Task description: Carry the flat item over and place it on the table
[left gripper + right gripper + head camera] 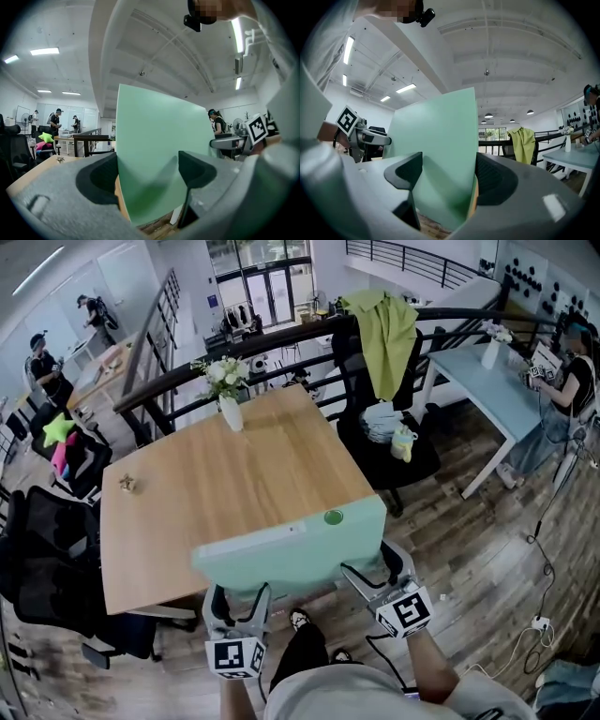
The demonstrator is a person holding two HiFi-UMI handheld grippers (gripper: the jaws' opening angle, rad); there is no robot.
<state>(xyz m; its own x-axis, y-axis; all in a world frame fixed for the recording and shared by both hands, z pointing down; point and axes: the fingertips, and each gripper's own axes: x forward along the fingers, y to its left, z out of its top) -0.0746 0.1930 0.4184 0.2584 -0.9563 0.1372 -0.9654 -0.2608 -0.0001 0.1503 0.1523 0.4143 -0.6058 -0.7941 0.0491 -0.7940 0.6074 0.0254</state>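
- The green board (291, 554) is held up on its long edge at the near side of the wooden table (216, 474). It is gripped from below at both ends, seemingly so that a wide, thin sheet does not sag or swing.
- The left gripper (236, 604) is clamped on the board's lower left edge. In the left gripper view, the sheet (159, 140) is pinched between the two dark pads (101, 178) with the jaws drawn in narrow against it.
- The right gripper (380, 577) is clamped on the lower right edge the same way. In the right gripper view, the board (436, 136) is nipped between closely set jaws.
- The board is seen overlapping the table's near right corner, tilted and not yet laid flat. Whether it touches the top cannot be told.
- The placing step is judged to be at hand: the sheet would have to be tipped forward and lowered onto the open wood.
- Counted: one green board, with one round green mark (334, 517) near its top right corner.
- Counted: two grippers and one wooden table.
- Counted on the table: one vase of flowers (228, 395) at the far edge and one small object (127, 484) near the left edge, both well apart from the board.
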